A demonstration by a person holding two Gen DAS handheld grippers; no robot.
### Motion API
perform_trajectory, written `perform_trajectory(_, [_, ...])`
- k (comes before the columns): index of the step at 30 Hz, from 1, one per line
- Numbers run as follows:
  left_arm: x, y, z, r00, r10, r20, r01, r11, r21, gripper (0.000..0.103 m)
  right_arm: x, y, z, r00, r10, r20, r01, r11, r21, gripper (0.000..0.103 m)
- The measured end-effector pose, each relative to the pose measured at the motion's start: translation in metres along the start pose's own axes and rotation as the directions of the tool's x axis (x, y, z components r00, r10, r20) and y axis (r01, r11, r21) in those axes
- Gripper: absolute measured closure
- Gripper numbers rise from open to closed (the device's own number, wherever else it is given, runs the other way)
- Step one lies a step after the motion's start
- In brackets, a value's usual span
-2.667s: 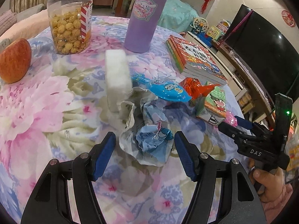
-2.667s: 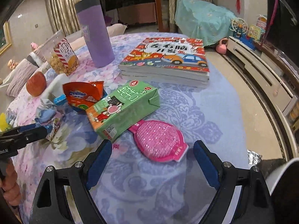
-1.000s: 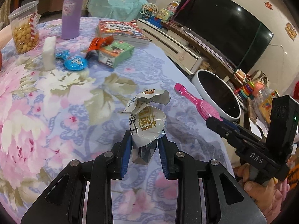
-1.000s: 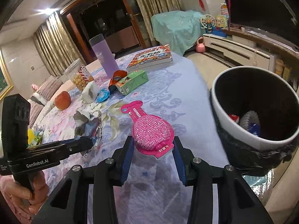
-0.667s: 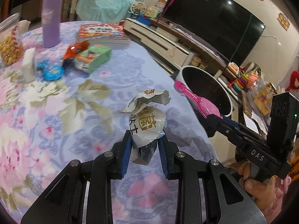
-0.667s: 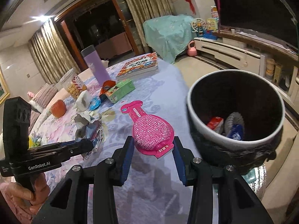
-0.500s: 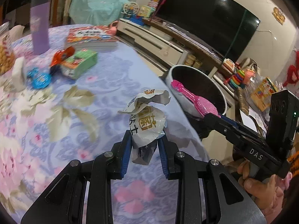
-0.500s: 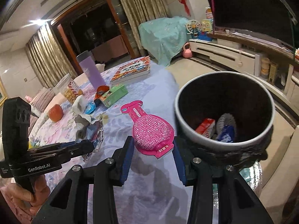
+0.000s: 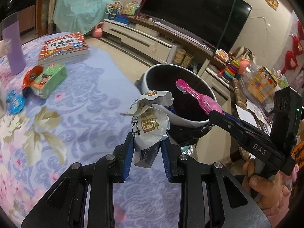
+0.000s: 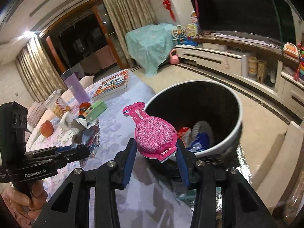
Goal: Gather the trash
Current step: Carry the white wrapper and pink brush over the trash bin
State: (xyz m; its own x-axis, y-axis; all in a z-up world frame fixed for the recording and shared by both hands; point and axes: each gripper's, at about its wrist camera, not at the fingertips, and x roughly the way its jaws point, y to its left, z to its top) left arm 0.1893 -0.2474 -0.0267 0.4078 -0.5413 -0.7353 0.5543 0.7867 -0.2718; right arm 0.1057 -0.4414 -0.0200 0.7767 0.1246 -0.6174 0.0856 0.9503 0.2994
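Beside the floral-clothed table point(image 9: 79, 98) stands a white-rimmed trash bin point(image 10: 237, 114), dark inside, holding a red packet point(image 10: 183, 131), a blue wrapper point(image 10: 199, 140) and a pale ribbed item; over its rim the right gripper point(image 10: 155, 157) pinches a pink blister pack point(image 10: 153, 133); the left gripper point(image 9: 146, 152) pinches a crumpled white wrapper point(image 9: 148, 123) just short of the bin; more litter lies on the table.

A home living room. A large black flat television point(image 9: 191, 9) stands on a long white low cabinet point(image 10: 218, 58) near gold pleated curtains point(image 10: 123, 19). Colourful plastic toys point(image 9: 232, 67) crowd the shelves.
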Motion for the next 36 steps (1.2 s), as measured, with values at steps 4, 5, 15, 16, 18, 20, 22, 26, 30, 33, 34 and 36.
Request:
perform_trajectory(4, [0.007,-0.012,0.007,1.0,-0.013,-0.003,0.013,1.0,0.026,0.077,-0.003,-0.013,0.003,1.0,-0.015,0.008,0.015,1.0,0.015,0.061])
perform_trajectory(5, [0.009,-0.014,0.008,1.0,-0.015,-0.004,0.015,0.999,0.032,0.077,-0.003,-0.016,0.003,1.0,-0.018,0.008,0.018,1.0,0.019,0.061])
perform_trajectory(15, [0.03,-0.036,0.026,0.999,-0.028,-0.031,0.031,0.997,0.073,0.077,-0.003,-0.037,0.012,0.999,-0.051,0.007,0.05,0.998,0.038,0.061])
perform_trajectory(16, [0.032,-0.038,0.028,0.999,-0.03,-0.034,0.032,0.997,0.077,0.077,-0.002,-0.039,0.013,0.999,-0.053,0.007,0.052,0.998,0.039,0.061])
perform_trajectory(18, [0.036,-0.042,0.03,0.999,-0.032,-0.036,0.035,0.996,0.084,0.077,-0.002,-0.042,0.015,0.998,-0.058,0.007,0.057,0.998,0.04,0.061])
perform_trajectory(20, [0.039,-0.045,0.033,0.999,-0.033,-0.039,0.037,0.995,0.091,0.077,-0.001,-0.045,0.017,0.998,-0.062,0.008,0.062,0.997,0.041,0.061])
perform_trajectory(22, [0.042,-0.047,0.034,0.999,-0.034,-0.042,0.038,0.995,0.095,0.077,-0.001,-0.048,0.019,0.998,-0.065,0.008,0.065,0.997,0.043,0.061])
perform_trajectory(26, [0.047,-0.05,0.038,0.998,-0.032,-0.048,0.037,0.994,0.102,0.077,0.0,-0.052,0.022,0.997,-0.07,0.008,0.07,0.997,0.046,0.061])
perform_trajectory(30, [0.051,-0.052,0.042,0.998,-0.031,-0.051,0.036,0.994,0.103,0.077,0.001,-0.055,0.025,0.997,-0.073,0.011,0.073,0.996,0.044,0.061])
perform_trajectory(33, [0.056,-0.055,0.046,0.998,-0.025,-0.053,0.031,0.994,0.109,0.077,0.004,-0.056,0.028,0.997,-0.077,0.01,0.076,0.996,0.043,0.061])
perform_trajectory(34, [0.057,-0.055,0.047,0.998,-0.025,-0.055,0.03,0.994,0.109,0.077,0.004,-0.057,0.029,0.997,-0.077,0.009,0.077,0.996,0.043,0.061])
perform_trajectory(36, [0.061,-0.056,0.051,0.998,-0.018,-0.056,0.024,0.993,0.115,0.077,0.006,-0.059,0.031,0.997,-0.079,0.007,0.078,0.996,0.043,0.061])
